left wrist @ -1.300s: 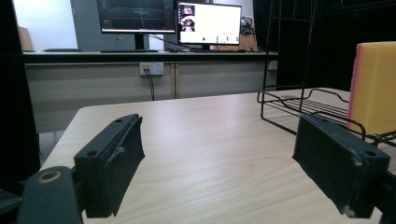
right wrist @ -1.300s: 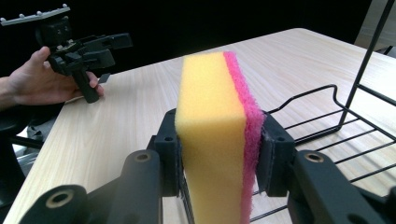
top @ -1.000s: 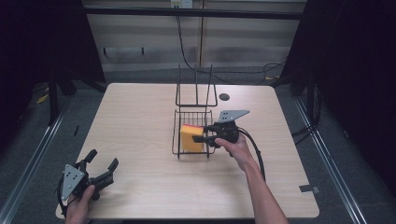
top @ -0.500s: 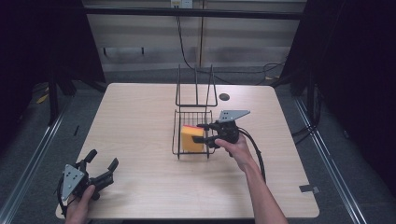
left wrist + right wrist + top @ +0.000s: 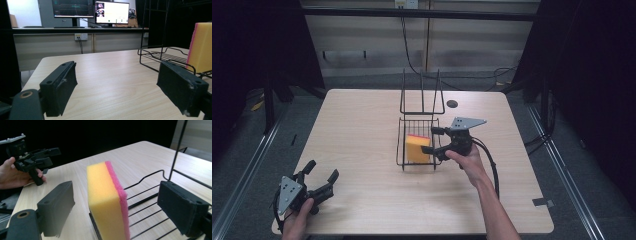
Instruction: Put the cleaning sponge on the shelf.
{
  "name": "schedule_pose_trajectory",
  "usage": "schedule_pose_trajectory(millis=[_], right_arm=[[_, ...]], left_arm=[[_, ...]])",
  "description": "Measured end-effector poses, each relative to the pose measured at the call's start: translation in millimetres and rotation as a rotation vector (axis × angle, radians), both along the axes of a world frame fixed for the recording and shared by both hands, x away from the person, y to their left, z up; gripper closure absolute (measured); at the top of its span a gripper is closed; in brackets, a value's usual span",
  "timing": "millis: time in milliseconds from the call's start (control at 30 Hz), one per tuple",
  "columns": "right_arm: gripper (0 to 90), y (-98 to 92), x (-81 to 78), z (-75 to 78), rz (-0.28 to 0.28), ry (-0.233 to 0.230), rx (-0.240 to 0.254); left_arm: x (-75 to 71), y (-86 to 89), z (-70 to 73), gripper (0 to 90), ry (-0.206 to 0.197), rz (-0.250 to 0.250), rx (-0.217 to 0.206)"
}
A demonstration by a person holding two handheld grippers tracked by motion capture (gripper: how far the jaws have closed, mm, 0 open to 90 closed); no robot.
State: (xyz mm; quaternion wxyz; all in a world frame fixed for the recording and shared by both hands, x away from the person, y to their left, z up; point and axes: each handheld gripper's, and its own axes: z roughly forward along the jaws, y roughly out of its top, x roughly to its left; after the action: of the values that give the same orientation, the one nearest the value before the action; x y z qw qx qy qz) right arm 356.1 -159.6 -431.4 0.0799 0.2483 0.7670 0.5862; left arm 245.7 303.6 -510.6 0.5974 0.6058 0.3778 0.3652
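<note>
The yellow foam sponge with a pink scrub face [image 5: 107, 200] stands on edge in the black wire basket [image 5: 418, 145]; the right hand-held gripper [image 5: 438, 141] straddles it wide open, untouching, likely for grasping. The left hand-held gripper [image 5: 319, 178] rests wide open and empty at the tabletop [image 5: 362, 130] corner.

A yellow sponge [image 5: 417, 148] with a pink scouring layer along one face stands upright on edge inside the black wire basket [image 5: 401, 142]. It rests on the basket's wire floor, toward the end of the basket that is nearer the person. In the right gripper view the sponge [image 5: 107, 200] is a thick rectangular block, its pink side facing the basket's [image 5: 160, 195] interior.
</note>
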Motion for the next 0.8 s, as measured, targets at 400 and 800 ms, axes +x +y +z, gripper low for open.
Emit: schedule_pose_trajectory(millis=[400,800], right_arm=[[13.5,-14.8,-18.1,6.2,-0.091,-0.029,0.013],[15.6,-36.0,-41.8,-6.5,-0.199,-0.023,0.015]], left_arm=[[0.1,0.0,0.0,15.6,0.000,0.000,0.001],[0.1,-0.1,0.0,15.6,0.001,0.000,0.000]])
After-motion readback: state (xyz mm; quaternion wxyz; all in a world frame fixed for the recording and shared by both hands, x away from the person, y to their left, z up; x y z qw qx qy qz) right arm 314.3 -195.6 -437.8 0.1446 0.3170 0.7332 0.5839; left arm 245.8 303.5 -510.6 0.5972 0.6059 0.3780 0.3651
